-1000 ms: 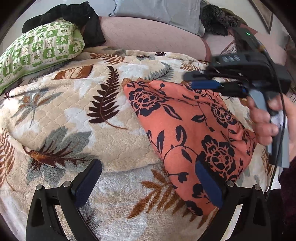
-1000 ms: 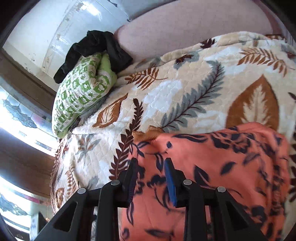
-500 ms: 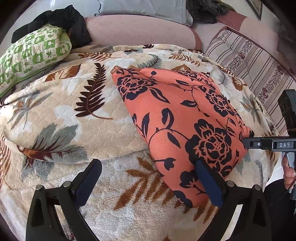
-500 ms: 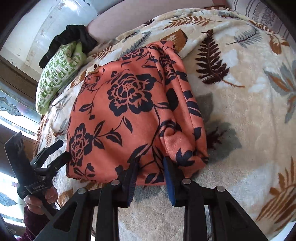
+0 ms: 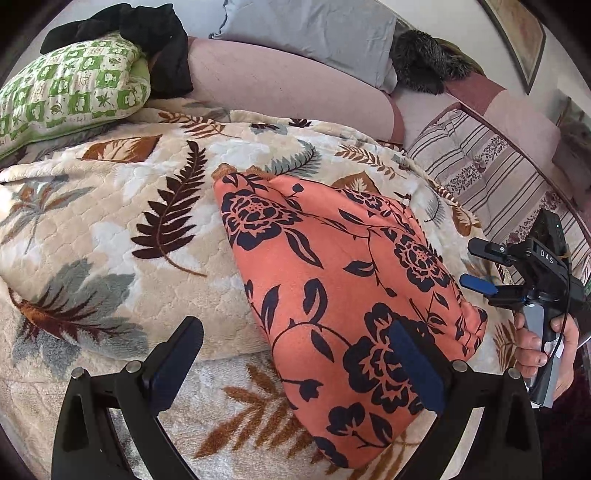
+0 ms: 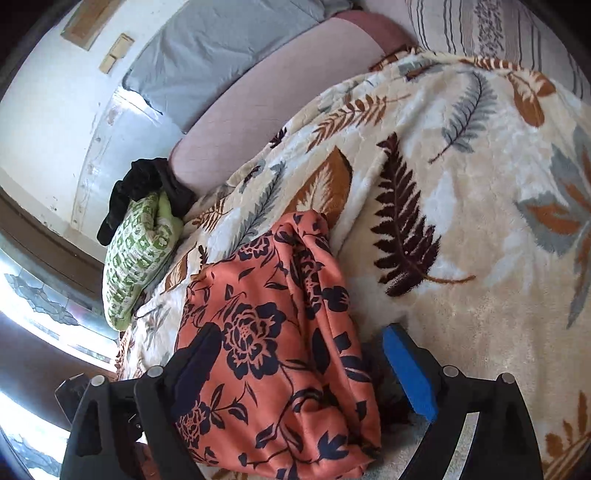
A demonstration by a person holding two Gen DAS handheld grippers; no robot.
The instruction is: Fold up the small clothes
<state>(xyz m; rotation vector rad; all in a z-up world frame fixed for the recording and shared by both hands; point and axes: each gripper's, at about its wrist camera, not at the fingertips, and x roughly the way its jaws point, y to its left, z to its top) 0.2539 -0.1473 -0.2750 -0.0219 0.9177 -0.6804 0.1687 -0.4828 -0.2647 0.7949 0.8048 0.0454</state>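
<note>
An orange cloth with dark blue flowers (image 5: 332, 280) lies folded on a leaf-patterned blanket (image 5: 110, 229); it also shows in the right wrist view (image 6: 273, 339). My left gripper (image 5: 295, 362) is open and empty, its jaws wide apart over the cloth's near left edge. My right gripper (image 6: 299, 365) is open and empty over the cloth's near end. In the left wrist view the right gripper (image 5: 476, 266) sits at the cloth's right edge, held by a hand, jaws apart.
A green-and-white pillow (image 5: 66, 99) with black clothing (image 5: 147, 37) on it lies at the far left. A pink sofa back (image 5: 280, 88), a grey cushion (image 5: 314, 33) and a striped cushion (image 5: 480, 166) line the far side.
My right gripper has opened and let go of the orange cloth, and moved from its end to its side. The left gripper stayed open and pulled back slightly.
</note>
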